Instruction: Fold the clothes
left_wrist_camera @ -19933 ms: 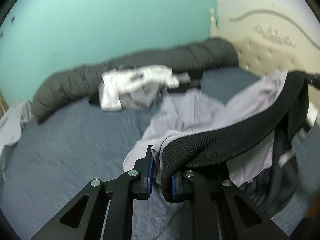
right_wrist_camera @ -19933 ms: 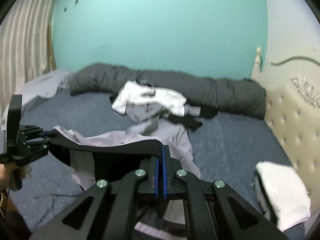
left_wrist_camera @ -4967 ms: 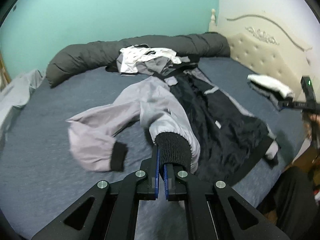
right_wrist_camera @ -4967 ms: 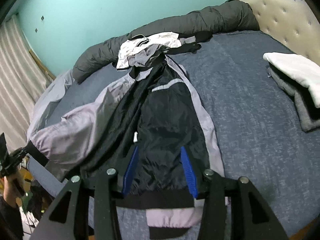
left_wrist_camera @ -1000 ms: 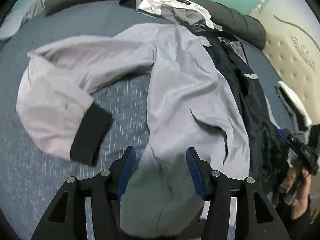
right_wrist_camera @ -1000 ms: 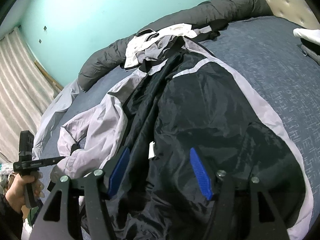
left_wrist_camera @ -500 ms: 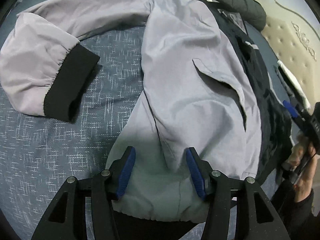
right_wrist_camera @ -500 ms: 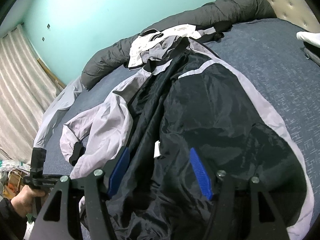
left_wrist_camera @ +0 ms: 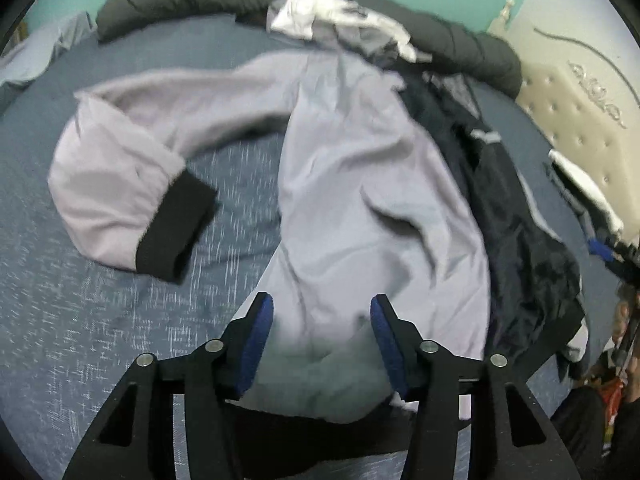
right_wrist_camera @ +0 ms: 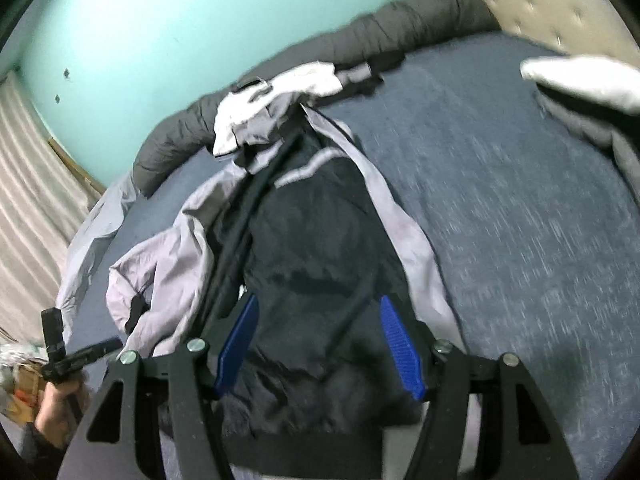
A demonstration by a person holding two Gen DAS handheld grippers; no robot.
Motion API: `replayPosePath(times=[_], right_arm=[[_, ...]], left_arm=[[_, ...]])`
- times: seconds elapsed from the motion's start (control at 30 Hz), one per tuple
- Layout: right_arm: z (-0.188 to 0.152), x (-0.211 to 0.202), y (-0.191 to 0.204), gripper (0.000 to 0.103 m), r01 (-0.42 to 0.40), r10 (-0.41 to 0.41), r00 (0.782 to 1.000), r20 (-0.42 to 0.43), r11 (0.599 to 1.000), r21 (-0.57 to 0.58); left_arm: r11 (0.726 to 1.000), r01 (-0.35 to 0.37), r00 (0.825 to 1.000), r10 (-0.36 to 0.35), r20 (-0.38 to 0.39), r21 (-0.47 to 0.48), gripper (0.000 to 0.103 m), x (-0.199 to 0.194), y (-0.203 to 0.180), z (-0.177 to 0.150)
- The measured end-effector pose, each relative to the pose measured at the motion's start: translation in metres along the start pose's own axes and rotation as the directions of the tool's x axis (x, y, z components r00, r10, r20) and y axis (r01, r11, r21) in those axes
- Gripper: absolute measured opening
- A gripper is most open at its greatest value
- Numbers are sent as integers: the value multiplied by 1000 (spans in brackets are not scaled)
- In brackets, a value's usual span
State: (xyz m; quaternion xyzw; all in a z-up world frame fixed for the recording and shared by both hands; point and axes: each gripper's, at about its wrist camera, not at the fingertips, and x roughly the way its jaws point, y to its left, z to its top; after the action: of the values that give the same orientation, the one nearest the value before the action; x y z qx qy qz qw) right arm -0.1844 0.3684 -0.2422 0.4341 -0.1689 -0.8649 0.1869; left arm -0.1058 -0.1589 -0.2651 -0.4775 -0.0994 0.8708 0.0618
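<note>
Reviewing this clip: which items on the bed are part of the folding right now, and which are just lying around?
In use:
- grey and black jacket, spread open
- left gripper, open over its hem
- right gripper, open over the black lining

Lying about:
- heap of clothes
- dark rolled duvet
- folded pile
- headboard

No text, label, brand, number or sign can be read in either view. The small white tag on the black lining of the jacket [right_wrist_camera: 320, 240], at about 9 o'clock from the middle of the right wrist view, is too small and blurred to show any writing. Both views have motion blur.
</note>
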Motion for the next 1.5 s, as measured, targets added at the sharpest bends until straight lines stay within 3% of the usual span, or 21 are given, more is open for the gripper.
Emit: replayPosePath(times=[0.27,0.6,0.67,0.77,0.83,0.9,1.0,1.17,1.33,1.5], right_arm=[[-1,-3,-57,64,71,-51,990,-132,986,150],[-18,17,-67,64,96,-58,968,-246,985,146],[-21,21,-63,58,91,-57,965,-257,988,123],[-22,24,-56,43,118,-95,959,-269,990,72],[-22,24,-55,23,113,-92,959,-269,991,65],[-21,22,-52,18,130,-114,958,-262,990,46],[-17,16,-41,11,139,-133,962,-236,990,6],[-3,-1,-13,9,159,-169,971,-167,985,-69],[14,-13,35,7,80,-92,991,-101,989,-123],[21,12,104,7,-71,48,990,-133,982,-177]], left_arm=[[1000,24,995,-22,99,-17,57,0,-25,6],[999,23,988,-16,156,-39,57,6,-22,-14],[999,29,985,-21,173,-41,57,4,-19,-15],[998,38,982,-29,185,-45,57,3,-14,-17],[998,29,982,-20,186,-47,57,4,-12,-18],[998,27,983,-17,185,-49,57,4,-9,-19],[998,26,982,-17,187,-50,57,4,-6,-20],[998,32,978,-20,205,-52,57,0,-3,-20],[998,38,976,-25,214,-54,57,-3,-1,-21],[997,39,975,-25,219,-61,57,-5,3,-22]])
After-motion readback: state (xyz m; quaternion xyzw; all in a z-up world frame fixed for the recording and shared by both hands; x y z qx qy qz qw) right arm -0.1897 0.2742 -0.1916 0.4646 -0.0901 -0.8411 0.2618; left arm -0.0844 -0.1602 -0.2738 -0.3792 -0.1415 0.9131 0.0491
